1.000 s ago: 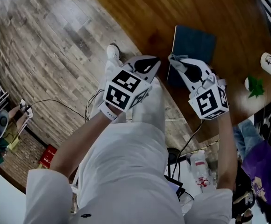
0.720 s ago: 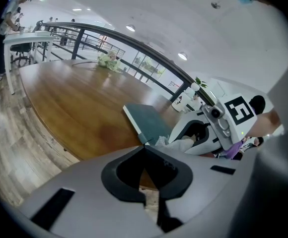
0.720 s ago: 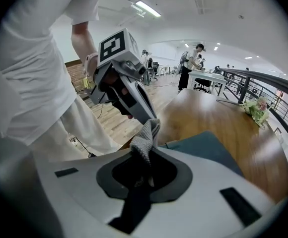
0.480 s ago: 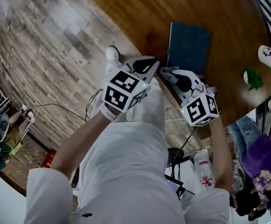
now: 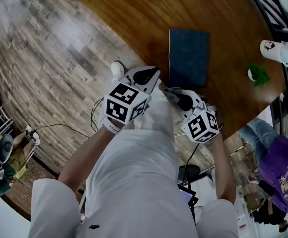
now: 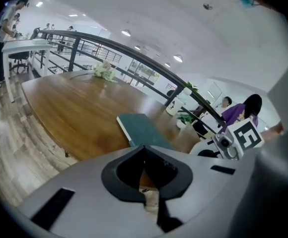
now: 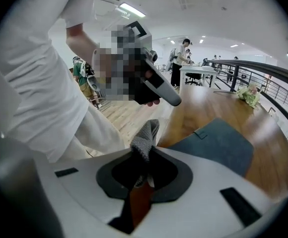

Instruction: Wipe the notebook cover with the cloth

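A dark blue notebook (image 5: pixel 188 57) lies closed on the brown wooden table (image 5: pixel 223 19), near its front edge. My right gripper (image 5: pixel 176 95) is just short of the notebook's near edge and is shut on a small grey cloth (image 5: pixel 169 90). In the right gripper view the cloth (image 7: pixel 146 134) sticks up from between the jaws, with the notebook (image 7: pixel 219 144) ahead and to the right. My left gripper (image 5: pixel 157 73) hovers left of the notebook, at the table's edge, shut with nothing in it. In the left gripper view the notebook (image 6: pixel 143 131) lies straight ahead.
A white cup (image 5: pixel 277 50) and a small green plant (image 5: pixel 257 75) stand on the table right of the notebook. A black railing (image 5: pixel 275 14) runs behind the table. Cables (image 5: pixel 92 115) lie on the plank floor at the left. A person in purple (image 5: pixel 283 170) is at the right.
Both grippers have drawn back toward my body. The right gripper with the cloth moved left and away from the notebook's near edge. The left gripper stayed shut.
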A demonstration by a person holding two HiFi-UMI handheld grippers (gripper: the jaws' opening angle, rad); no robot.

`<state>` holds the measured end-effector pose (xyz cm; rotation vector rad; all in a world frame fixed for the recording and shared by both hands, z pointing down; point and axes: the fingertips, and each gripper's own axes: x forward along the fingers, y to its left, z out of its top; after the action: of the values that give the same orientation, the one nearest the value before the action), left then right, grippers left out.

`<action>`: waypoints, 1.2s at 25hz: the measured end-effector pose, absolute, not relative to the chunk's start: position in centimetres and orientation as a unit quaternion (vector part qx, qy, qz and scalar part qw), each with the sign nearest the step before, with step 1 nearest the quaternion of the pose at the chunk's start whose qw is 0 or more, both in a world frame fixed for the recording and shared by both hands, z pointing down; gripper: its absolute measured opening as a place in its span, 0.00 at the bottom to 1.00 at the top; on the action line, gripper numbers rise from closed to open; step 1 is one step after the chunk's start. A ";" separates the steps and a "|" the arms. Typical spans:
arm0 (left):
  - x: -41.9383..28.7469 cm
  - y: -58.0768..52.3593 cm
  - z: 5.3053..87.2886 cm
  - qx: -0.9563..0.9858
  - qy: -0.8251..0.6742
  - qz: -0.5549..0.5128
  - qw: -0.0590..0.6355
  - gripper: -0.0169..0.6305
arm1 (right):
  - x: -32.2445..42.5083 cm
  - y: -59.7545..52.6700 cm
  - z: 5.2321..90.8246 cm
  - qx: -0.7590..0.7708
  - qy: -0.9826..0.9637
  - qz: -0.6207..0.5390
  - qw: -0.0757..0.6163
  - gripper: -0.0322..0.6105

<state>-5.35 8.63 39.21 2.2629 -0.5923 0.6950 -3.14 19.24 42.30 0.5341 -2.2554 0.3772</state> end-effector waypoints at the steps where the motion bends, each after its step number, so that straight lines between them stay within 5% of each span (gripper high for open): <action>1: -5.5 8.6 38.9 0.872 -0.230 0.266 0.342 0.05 | -3.2 19.2 42.0 0.222 -0.885 0.152 0.379 0.11; 11: -6.8 8.3 32.4 0.889 -0.246 0.229 0.310 0.05 | -2.1 16.7 33.9 0.384 -0.863 0.192 0.267 0.11; 30: -8.8 6.4 17.3 0.937 -0.251 0.100 0.220 0.05 | 5.0 12.4 14.4 0.598 -0.787 0.067 0.136 0.11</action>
<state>-8.78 6.41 17.33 2.5924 -0.6929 0.2774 4.98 12.45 14.40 1.7314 -2.2793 0.1931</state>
